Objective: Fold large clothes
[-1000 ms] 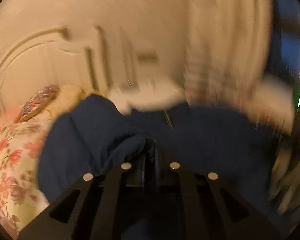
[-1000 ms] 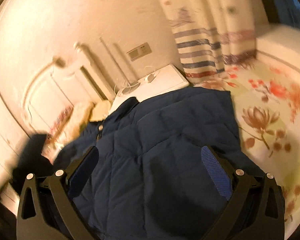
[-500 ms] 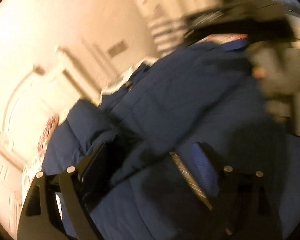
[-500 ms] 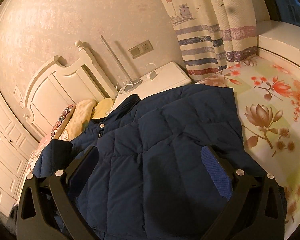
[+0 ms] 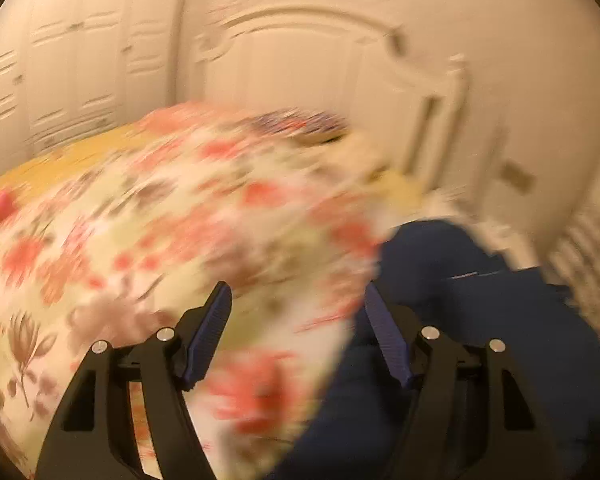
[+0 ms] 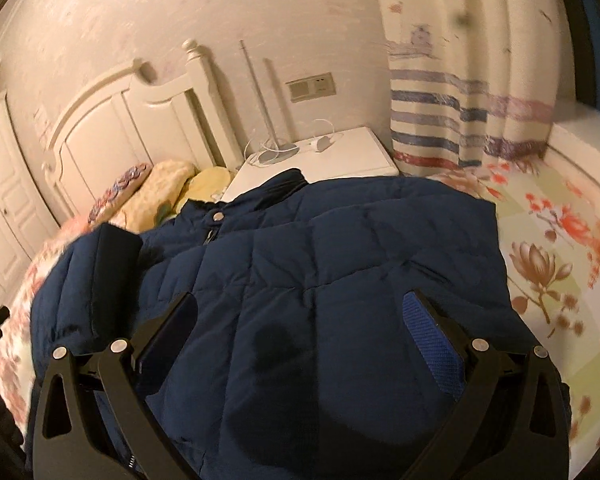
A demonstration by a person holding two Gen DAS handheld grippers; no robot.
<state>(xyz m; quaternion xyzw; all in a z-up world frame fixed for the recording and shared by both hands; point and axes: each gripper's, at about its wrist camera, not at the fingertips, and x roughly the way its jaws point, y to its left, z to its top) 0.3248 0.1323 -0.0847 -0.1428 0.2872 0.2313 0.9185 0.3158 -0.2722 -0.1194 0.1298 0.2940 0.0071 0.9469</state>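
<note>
We see a bed with a floral sheet (image 6: 556,264) against a white headboard (image 6: 112,128), with a nightstand (image 6: 340,156) and a striped curtain (image 6: 460,100) beyond. The navy jacket (image 6: 320,280) lies spread on the sheet. Our right gripper (image 6: 300,328) hovers spread above it; our left gripper (image 5: 296,328) is closing on nothing, over the sheet beside the jacket.

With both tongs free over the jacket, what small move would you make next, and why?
Probably bring the left tongs back to the jacket. Their jaws are closing on nothing, over the bedsheet, and the sleeve at the jacket's left edge lies bunched. The right tongs hover open above it.
</note>
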